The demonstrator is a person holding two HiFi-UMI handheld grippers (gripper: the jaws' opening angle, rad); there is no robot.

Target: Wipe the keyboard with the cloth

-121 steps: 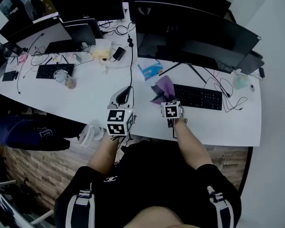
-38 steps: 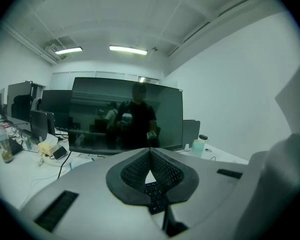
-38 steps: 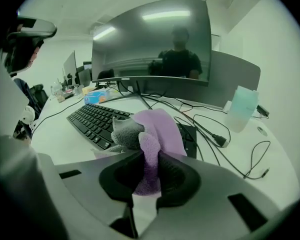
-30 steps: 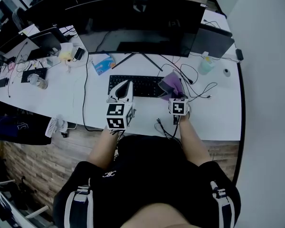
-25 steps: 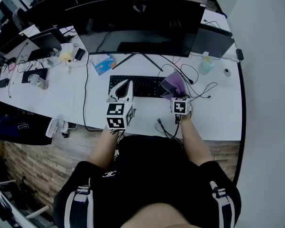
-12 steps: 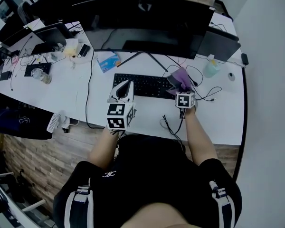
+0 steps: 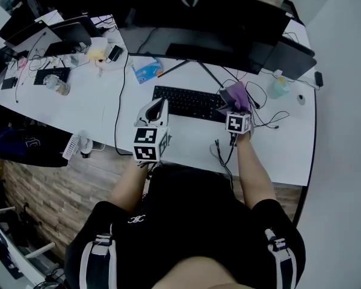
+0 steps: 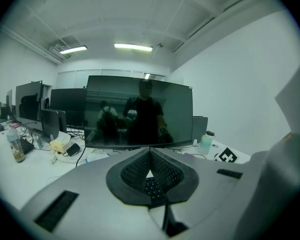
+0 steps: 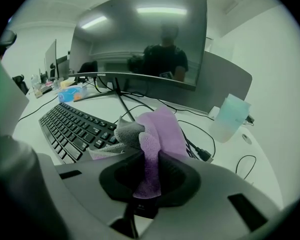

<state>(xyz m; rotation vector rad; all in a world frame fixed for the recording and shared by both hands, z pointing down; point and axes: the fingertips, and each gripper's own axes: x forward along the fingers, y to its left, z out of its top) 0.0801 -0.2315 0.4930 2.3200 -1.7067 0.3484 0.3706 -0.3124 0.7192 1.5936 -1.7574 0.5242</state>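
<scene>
Left gripper (image 7: 159, 106): jaws together, nothing between them, held above the white desk (image 7: 96, 104) near the keyboard's left end.
Right gripper (image 7: 235, 107): jaws clamped on a lilac cloth (image 9: 160, 131).
Cloth: bunched, at the right end of the black keyboard (image 7: 189, 103).
Cables (image 9: 200, 151): just behind the cloth.
Translucent bottle (image 9: 231, 116): farther right.
Curved monitor (image 7: 198, 17): behind the keyboard.

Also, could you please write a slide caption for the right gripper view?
Right tongs shut on a purple cloth at the right end of the keyboard.
</scene>
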